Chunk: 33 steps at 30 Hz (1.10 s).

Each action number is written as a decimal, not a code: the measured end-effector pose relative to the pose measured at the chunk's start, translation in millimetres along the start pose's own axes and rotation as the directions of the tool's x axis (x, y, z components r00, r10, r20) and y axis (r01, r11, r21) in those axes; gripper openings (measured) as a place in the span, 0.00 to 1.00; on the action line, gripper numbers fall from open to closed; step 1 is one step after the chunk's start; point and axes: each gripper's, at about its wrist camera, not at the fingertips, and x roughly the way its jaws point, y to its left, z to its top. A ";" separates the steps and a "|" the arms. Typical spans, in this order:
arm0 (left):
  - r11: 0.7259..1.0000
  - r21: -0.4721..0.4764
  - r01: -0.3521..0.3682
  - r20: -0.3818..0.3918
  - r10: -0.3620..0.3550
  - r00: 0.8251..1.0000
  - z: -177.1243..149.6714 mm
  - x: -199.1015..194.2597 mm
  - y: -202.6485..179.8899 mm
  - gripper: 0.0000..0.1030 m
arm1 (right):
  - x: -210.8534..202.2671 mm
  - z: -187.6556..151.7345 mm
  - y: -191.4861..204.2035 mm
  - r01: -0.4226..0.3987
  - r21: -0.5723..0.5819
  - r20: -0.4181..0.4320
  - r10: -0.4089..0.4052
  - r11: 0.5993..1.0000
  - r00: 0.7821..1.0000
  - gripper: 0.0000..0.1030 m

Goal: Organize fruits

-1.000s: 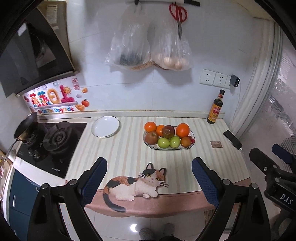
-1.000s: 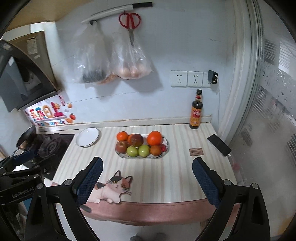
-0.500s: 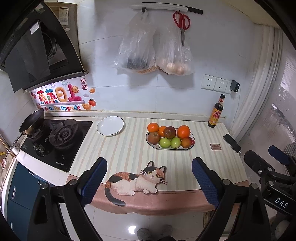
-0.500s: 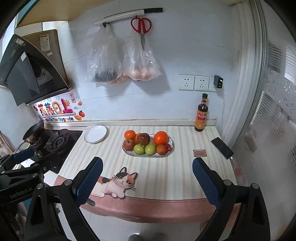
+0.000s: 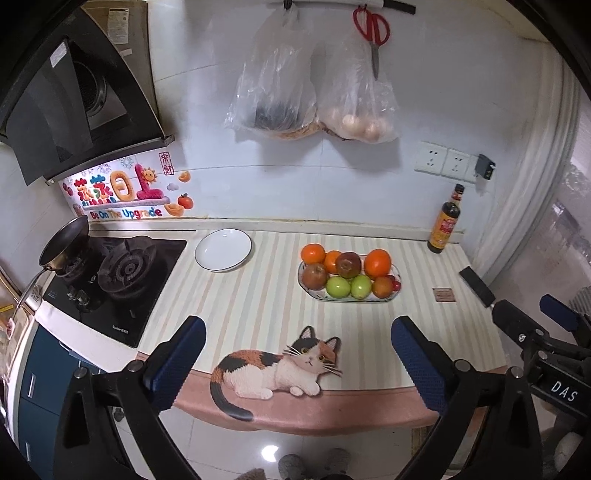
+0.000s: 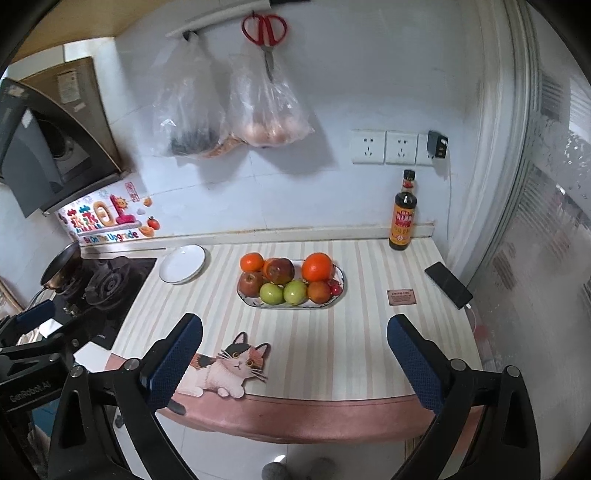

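Note:
An oval glass dish [image 5: 398,273] [image 6: 341,282] on the striped counter holds oranges [image 5: 376,263], red apples [image 5: 314,275], two green apples [image 5: 338,287] [image 6: 272,293] and small red fruits. An empty white plate [image 5: 223,249] [image 6: 182,263] lies to its left beside the stove. My left gripper [image 5: 295,347] is open and empty, held off the counter's front edge. My right gripper [image 6: 295,347] is open and empty, also before the front edge. Each gripper shows at the side of the other's view.
A gas stove [image 5: 110,280] with a small pan [image 5: 62,243] is at the left. A sauce bottle [image 6: 403,218], a phone [image 6: 448,284] and a small card [image 6: 402,297] are at the right. Bags [image 5: 314,96] and scissors [image 5: 372,33] hang on the wall. A cat decal [image 5: 280,365] marks the counter front.
Both views have risen and pulled back a little from the counter, then settled closer again. Nothing on the counter has moved. Both grippers stay open.

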 end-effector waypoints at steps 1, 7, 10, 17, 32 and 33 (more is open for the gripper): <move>1.000 0.000 -0.006 -0.004 0.006 1.000 2.1 5.7 -0.3 1.00 | 6.0 2.4 -0.8 0.003 0.003 -0.004 -0.003 1.000 1.000 0.99; 0.999 -0.016 -0.032 -0.050 0.031 0.998 14.3 40.7 3.6 1.00 | 41.6 17.0 -4.0 0.021 0.005 -0.033 -0.021 1.000 0.999 0.99; 0.999 -0.018 -0.045 -0.068 0.043 0.997 20.5 56.2 4.2 1.00 | 56.4 21.5 -3.9 0.031 0.001 -0.048 -0.031 1.000 0.998 0.99; 0.999 -0.022 -0.048 -0.103 0.045 0.994 28.4 78.3 3.0 1.00 | 85.3 28.6 -0.8 0.051 -0.013 -0.085 -0.052 0.999 0.995 0.99; 0.999 -0.011 -0.038 -0.138 0.036 0.990 28.8 94.1 -3.7 1.00 | 104.2 31.2 1.4 0.062 -0.028 -0.114 -0.065 0.998 0.991 0.99; 0.999 -0.010 -0.037 -0.136 0.035 0.990 28.7 93.9 -3.8 1.00 | 104.8 31.4 1.4 0.062 -0.029 -0.115 -0.065 0.998 0.991 0.99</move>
